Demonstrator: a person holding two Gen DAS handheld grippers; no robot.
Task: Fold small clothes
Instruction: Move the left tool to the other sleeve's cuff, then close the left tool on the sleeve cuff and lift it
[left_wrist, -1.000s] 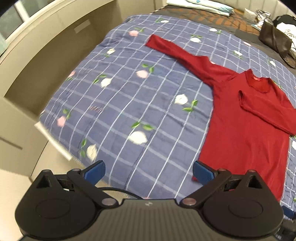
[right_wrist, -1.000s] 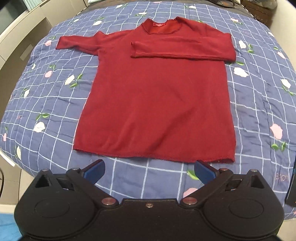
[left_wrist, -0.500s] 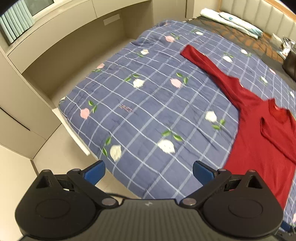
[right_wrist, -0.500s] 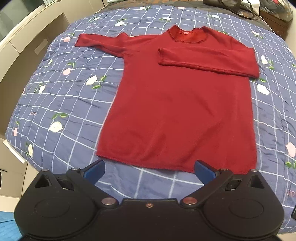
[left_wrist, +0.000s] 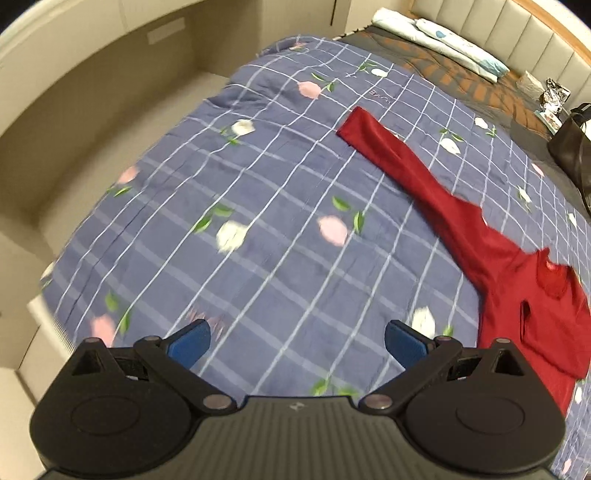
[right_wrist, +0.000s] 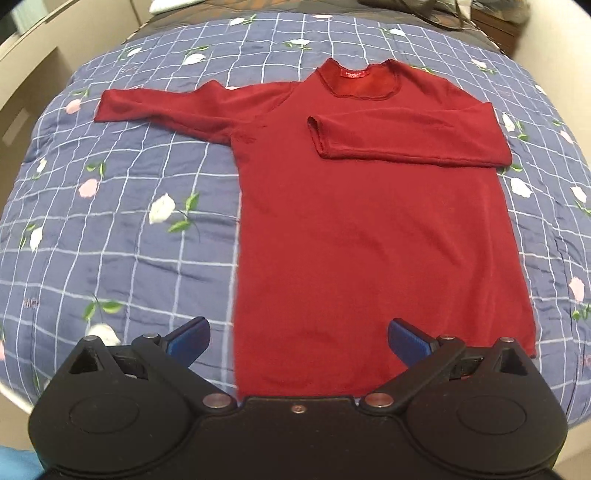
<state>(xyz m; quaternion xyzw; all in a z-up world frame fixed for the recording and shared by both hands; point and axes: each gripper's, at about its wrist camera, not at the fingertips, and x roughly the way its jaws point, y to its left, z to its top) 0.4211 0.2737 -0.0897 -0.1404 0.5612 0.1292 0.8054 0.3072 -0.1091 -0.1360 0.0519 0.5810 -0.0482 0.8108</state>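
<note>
A dark red long-sleeved top (right_wrist: 369, 229) lies flat on the bed, neck away from me. Its right sleeve (right_wrist: 406, 140) is folded across the chest. Its left sleeve (right_wrist: 166, 107) stretches out to the left. In the left wrist view that outstretched sleeve (left_wrist: 399, 158) runs from the upper middle down to the body of the top (left_wrist: 535, 314) at the right edge. My left gripper (left_wrist: 295, 341) is open above bare bedspread, well short of the sleeve. My right gripper (right_wrist: 297, 341) is open over the top's lower hem, holding nothing.
The bedspread (left_wrist: 258, 221) is blue checked with flower prints. A beige built-in ledge (left_wrist: 92, 92) curves along the bed's left side. Pillows (left_wrist: 443, 40) lie at the headboard, and a dark handbag (left_wrist: 569, 147) sits at the far right of the bed.
Both grippers moved forward over the bed. The left one swung towards the outstretched sleeve, which now lies nearer the view's middle. The right one now hangs over the hem. The top has not moved.
</note>
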